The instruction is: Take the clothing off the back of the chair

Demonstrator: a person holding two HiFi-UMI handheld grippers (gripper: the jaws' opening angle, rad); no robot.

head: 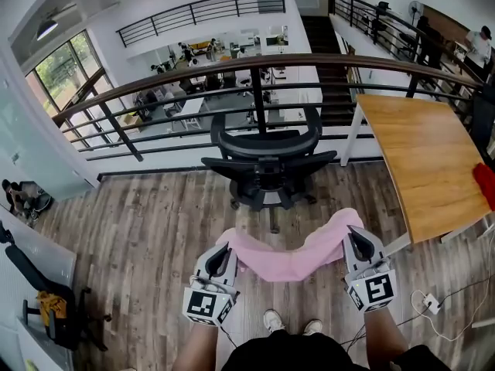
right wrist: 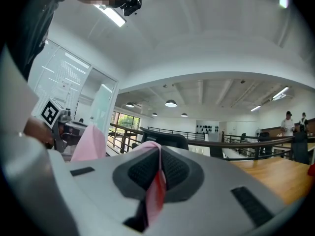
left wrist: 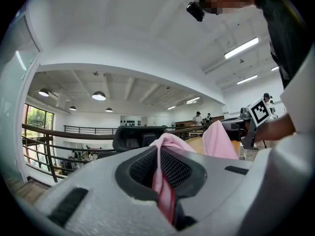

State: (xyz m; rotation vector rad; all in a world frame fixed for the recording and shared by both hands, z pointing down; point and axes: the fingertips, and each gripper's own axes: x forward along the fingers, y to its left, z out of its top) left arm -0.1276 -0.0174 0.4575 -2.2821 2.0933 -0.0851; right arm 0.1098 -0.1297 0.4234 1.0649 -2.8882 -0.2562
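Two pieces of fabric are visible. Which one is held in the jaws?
The pink cloth, stretched between the left gripper and the right gripper, both shut on it. The red fabric lies apart on the wooden table, touched by neither.

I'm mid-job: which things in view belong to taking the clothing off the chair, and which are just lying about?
Job:
- pink garment, held up clear of the chair
- left gripper and right gripper, both shut on it
- black office chair, its back bare

Lying about:
- wooden table
- red item on the table's edge
- white cable on the floor
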